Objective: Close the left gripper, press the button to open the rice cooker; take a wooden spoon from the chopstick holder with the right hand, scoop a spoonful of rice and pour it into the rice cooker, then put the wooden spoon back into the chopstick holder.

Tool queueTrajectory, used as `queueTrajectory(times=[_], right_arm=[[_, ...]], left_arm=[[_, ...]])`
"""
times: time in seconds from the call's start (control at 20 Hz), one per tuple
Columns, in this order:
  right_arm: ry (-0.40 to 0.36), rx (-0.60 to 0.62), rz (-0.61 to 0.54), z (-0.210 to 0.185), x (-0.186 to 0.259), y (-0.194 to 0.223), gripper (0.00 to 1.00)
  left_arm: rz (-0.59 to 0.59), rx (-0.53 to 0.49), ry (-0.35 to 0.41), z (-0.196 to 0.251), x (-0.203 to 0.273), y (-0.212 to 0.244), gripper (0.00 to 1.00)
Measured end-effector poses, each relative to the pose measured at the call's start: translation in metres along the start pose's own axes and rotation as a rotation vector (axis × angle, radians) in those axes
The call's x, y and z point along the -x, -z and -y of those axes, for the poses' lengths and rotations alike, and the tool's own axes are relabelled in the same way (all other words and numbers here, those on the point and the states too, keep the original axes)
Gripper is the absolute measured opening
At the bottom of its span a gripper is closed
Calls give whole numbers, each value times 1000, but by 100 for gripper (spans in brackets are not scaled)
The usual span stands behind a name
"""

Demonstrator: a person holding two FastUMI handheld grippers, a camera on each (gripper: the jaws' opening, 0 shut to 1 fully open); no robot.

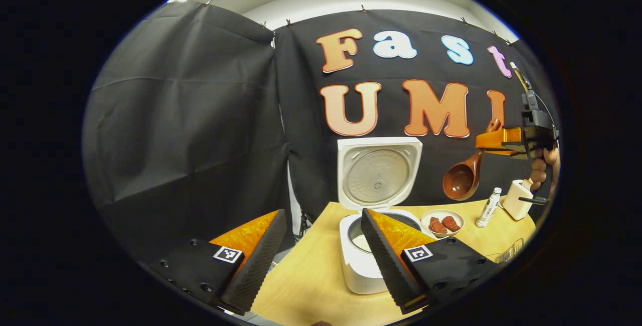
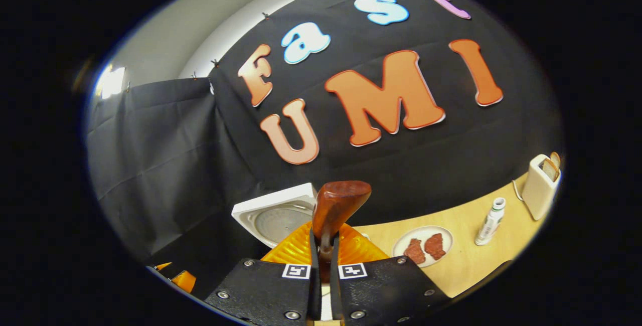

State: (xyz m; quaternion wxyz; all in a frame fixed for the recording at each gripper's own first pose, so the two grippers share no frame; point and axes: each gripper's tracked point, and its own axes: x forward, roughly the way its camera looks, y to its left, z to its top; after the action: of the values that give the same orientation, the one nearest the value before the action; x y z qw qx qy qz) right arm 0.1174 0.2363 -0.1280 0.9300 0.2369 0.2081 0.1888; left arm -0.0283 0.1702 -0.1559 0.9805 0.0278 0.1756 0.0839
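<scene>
Plate (image 1: 442,217) of meat beside bottle (image 1: 488,207), toaster (image 2: 539,186).

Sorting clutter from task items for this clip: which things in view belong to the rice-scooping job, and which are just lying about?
Job: rice cooker, lid open; wooden spoon in right gripper; left gripper, open.

Lying about: plate holding two reddish pieces; small white bottle; toaster.

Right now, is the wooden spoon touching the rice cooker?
Apart. The left gripper view shows the wooden spoon held up in the air, right of the rice cooker's open lid, with cloth between.
</scene>
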Motion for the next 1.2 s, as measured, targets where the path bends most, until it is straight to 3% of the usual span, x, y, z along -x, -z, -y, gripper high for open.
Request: queueTrajectory(times=[0.45,0.85,1.2], right_arm=[[250,-34,-14,141,116,23,6],[443,-78,-41,235,196,49,6],[516,-83,-69,287,242,76,7]], left_arm=[[-46,-22,131,94,7,15,100],[-104,18,137,127,3,23,100],[-116,28,87,129,4,17,99]])
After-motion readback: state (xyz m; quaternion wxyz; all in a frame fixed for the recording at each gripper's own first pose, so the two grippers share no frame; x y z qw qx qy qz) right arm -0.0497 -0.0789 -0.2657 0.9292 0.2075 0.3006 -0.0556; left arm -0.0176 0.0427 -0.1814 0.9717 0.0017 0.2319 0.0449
